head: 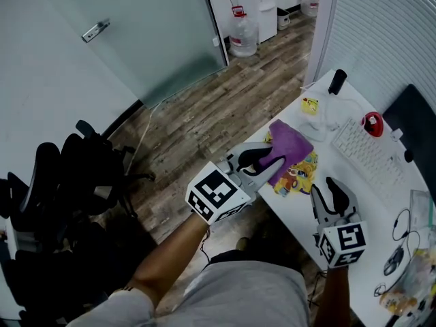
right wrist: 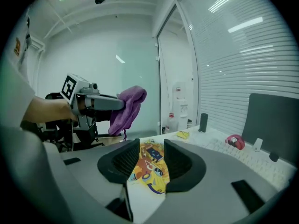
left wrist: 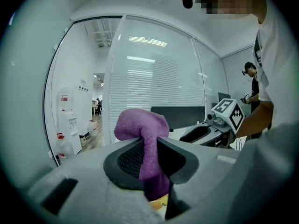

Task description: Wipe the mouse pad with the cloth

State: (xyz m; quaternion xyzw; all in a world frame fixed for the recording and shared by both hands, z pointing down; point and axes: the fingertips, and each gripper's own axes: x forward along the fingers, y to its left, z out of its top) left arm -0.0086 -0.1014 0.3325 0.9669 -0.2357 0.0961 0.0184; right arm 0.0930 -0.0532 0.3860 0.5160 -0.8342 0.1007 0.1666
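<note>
**Operator:** Where do I stand, starting from my left?

**Coach:** Your left gripper (head: 268,161) has its jaws clamped on a fold of the purple cloth (head: 291,142). Most of the cloth bunches out ahead of the jaw tips. From the head view it sits over the far part of the mouse pad (head: 300,177), while from the right gripper view it seems to hang just clear of it. The pad itself lies flat against the left edge of the desk (head: 354,206).

**Operator:** And my right side?

**Coach:** Your right gripper (head: 332,191) is at the pad's near right corner. Its jaws stand apart with nothing pinched, and you see the pad's print through the gap between them.

**Operator:** So how do I make the wipe a good one?

**Coach:** As I judge it, first lower the left gripper until the loose bunch of cloth flattens on the pad, rather than dragging only the tip of it. Press with the cloth, not with the hard jaws. Then stroke along the pad's length, from the desk's left edge inward, so you don't push the pad off that edge.

**Operator:** Will the pad slide?

**Coach:** It looks thin and light, so it probably will. Rest your right gripper on that near corner, or pinch it lightly, to pin the pad while you wipe. Stop each stroke before the keyboard (head: 368,152) on the right.
</note>
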